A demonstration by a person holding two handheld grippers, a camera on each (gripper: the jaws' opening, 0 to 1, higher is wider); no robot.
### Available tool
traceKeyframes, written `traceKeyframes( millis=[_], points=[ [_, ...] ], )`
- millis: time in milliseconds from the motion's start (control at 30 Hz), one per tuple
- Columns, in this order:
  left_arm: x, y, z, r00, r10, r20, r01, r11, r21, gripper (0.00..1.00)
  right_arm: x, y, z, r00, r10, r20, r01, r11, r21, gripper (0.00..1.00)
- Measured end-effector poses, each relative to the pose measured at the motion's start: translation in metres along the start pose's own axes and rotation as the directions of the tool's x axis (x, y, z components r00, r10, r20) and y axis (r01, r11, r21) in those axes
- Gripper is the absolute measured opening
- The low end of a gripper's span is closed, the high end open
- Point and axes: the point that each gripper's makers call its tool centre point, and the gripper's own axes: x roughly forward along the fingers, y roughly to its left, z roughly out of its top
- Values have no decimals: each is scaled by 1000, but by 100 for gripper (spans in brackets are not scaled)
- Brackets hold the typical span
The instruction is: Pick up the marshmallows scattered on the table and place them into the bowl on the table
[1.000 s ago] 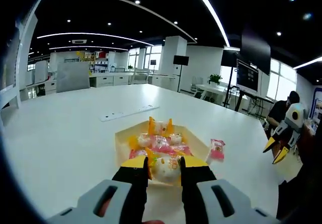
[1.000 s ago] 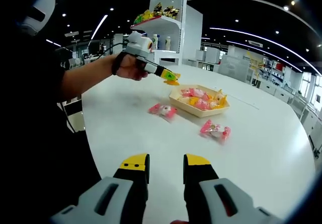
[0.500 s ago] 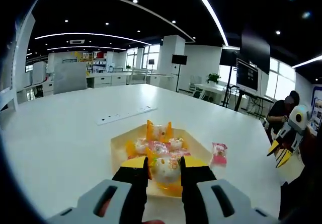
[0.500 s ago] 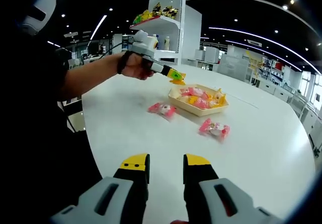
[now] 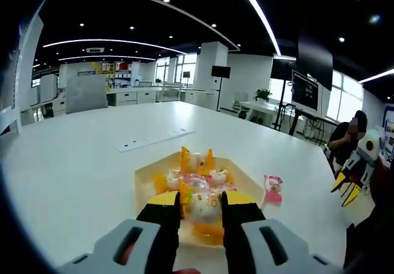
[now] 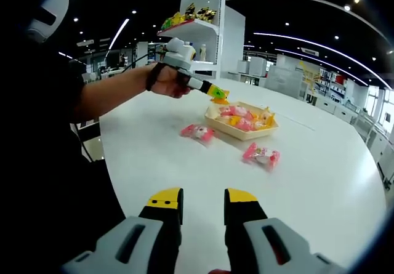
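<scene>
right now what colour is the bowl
Pale yellow bowl, clearest in the right gripper view.

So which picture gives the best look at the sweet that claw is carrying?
The left gripper view: the wrapped marshmallow sits close up between the left claw's jaws, above the bowl. In the right gripper view it's only a tiny yellow speck at that claw's tip, too small to make out.

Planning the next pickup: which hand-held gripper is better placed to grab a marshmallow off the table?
Right. The right hand-held gripper is open and empty, facing two loose marshmallows; the left hand-held gripper holds one over the bowl.
</scene>
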Motion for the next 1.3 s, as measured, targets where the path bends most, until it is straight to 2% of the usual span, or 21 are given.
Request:
traceKeyframes(
  millis=[133,367,733,967,1300],
  points=[
    [-1,6,-2,1000,22,-6,-22,1000,-21,47,1,0,1,1000,2,4,-2,1000,1,27],
    [-6,10,1,999,34,-4,-34,999,-34,45,1,-1,3,1000,1,5,-1,1000,-3,27],
    [-17,2,4,1000,11,3,-11,1000,-18,44,1,-2,7,1000,-4,2,4,1000,-13,27],
    [-27,1,-4,1000,-2,-15,2,1000,-14,45,2,-4,10,1000,-8,5,8,1000,-18,27],
    [-43,-3,-5,1000,-13,-15,13,1000,6,45,6,-2,12,1000,-3,4,3,1000,-20,27]
  ],
)
